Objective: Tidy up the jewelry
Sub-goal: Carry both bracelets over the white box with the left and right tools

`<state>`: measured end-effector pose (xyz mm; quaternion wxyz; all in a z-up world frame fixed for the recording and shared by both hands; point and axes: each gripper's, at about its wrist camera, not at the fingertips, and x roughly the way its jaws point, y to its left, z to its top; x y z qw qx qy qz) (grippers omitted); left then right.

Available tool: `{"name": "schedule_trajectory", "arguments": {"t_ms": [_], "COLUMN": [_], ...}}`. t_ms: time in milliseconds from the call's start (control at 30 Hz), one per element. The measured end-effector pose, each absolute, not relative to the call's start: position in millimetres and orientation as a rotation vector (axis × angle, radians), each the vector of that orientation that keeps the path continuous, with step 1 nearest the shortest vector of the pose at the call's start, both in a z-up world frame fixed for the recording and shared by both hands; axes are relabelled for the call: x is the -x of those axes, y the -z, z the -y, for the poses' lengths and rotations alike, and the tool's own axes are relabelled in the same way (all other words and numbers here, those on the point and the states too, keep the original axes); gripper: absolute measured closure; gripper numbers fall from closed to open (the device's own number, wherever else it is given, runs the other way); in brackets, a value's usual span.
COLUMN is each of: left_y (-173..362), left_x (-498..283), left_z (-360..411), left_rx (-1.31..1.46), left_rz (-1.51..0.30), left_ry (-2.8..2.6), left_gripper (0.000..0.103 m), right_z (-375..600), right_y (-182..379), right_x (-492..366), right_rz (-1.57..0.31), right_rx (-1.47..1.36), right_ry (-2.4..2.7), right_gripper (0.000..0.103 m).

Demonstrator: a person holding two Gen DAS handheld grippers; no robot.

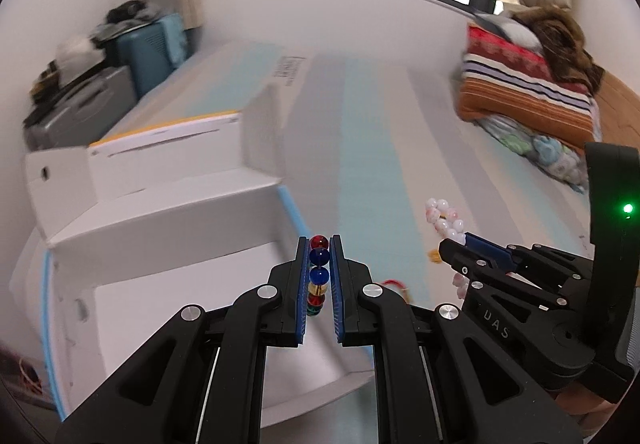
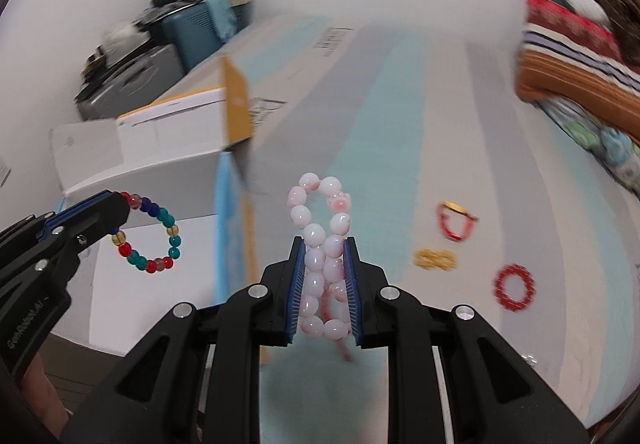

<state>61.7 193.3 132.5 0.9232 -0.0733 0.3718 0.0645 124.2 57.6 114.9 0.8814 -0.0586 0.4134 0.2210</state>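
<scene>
**Two bracelets held aloft, three pieces left on the striped bed**

The left tongs (image 1: 319,244) are seen clenched on a multicoloured bead bracelet (image 1: 319,276); in the left wrist view its glossy, translucent round beads, red, blue, amber and green, are stacked edge-on between the blue ribbed pads (image 1: 301,284). In the right wrist view the same bracelet (image 2: 150,234) is shown as an open ring hanging from the left tongs (image 2: 120,204) at 9 o'clock.

The right tongs (image 2: 323,244) are closed on a pink-and-white bead bracelet (image 2: 322,240), its smooth, milky beads squeezed into a narrow loop that rises above the fingertips; one bead is marked with a paw print. In the left wrist view this bracelet (image 1: 446,218) is seen at 3 o'clock, sticking out of the right tongs (image 1: 460,244).

An open white cardboard box (image 1: 168,212) is seen from 9 to 7 o'clock under the left tongs; its matt, flat walls and flaps are visible, and nothing can be made out inside it. Behind it a longer carton with an orange edge (image 2: 236,104) is seen.

On the bed (image 2: 380,124), covered by a sheet striped in pale blue and grey, three pieces are laid at 3 o'clock of the right tongs: a red string bracelet with a gold part (image 2: 456,220), a gold chain-like piece (image 2: 436,259) and a red beaded ring (image 2: 514,286), all blurred. Folded striped blankets (image 1: 524,84) are piled at 1 o'clock.
</scene>
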Motion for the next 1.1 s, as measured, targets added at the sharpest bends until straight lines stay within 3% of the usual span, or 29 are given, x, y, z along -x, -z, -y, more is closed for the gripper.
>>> {"name": "schedule_trajectory", "arguments": {"t_ms": [600,1100], "left_y": [-64.6,-25.1], "left_x": [2.6,5.5], "left_z": [-331.5,-347.3], "left_rx": [0.273,0.311], "left_rz": [-0.89,-0.956], "left_ry": [-0.397,-0.414], "left_gripper": [0.094,0.094], "right_z": [-198.4,-215.5], "right_y": [-50.2,-12.2], "right_x": [-93.5,-103.6], "right_rz": [-1.001,-1.084], "right_rx": [0.243,0.288], "right_ry": [-0.634,-0.62], "right_gripper": [0.085,0.085]}}
